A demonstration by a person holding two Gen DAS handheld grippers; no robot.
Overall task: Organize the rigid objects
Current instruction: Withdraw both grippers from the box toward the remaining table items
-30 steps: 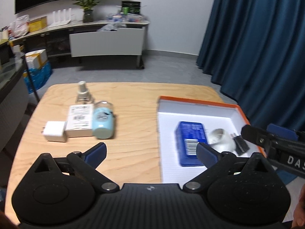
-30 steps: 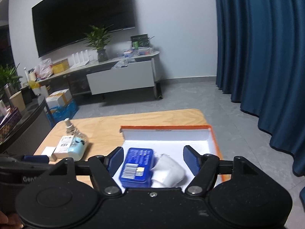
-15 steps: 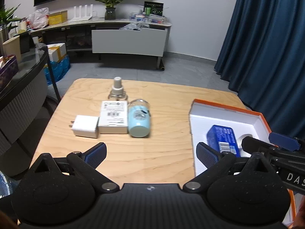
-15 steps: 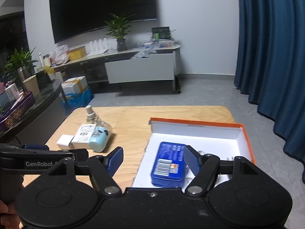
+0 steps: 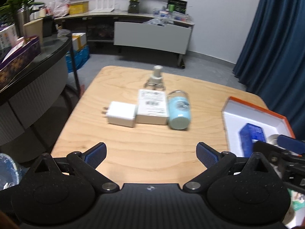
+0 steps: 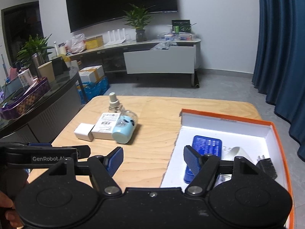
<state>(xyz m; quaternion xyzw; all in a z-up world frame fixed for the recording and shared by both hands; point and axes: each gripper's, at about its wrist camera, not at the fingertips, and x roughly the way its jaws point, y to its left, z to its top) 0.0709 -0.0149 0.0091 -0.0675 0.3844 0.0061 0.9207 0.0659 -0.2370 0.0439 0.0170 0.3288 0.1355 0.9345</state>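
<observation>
While the left gripper (image 5: 150, 152) hangs wide open and empty above the near edge of the tabletop (image 5: 152, 139), the row of loose things lies well ahead of it; the white charger (image 5: 122, 116), the white box (image 5: 151, 106) and the light blue bottle (image 5: 179, 111) touch side by side, with the spray bottle (image 5: 156, 78) just behind the white box; the right gripper (image 6: 153, 159), also wide open and holding nothing, hovers at the near left corner of the orange-rimmed box (image 6: 276, 131), to the right of the white box; inside lie a blue case (image 6: 206, 148), a white cup (image 6: 235, 153) and a black plug (image 6: 266, 167), all partly hidden by this gripper; the left view is blurred.
</observation>
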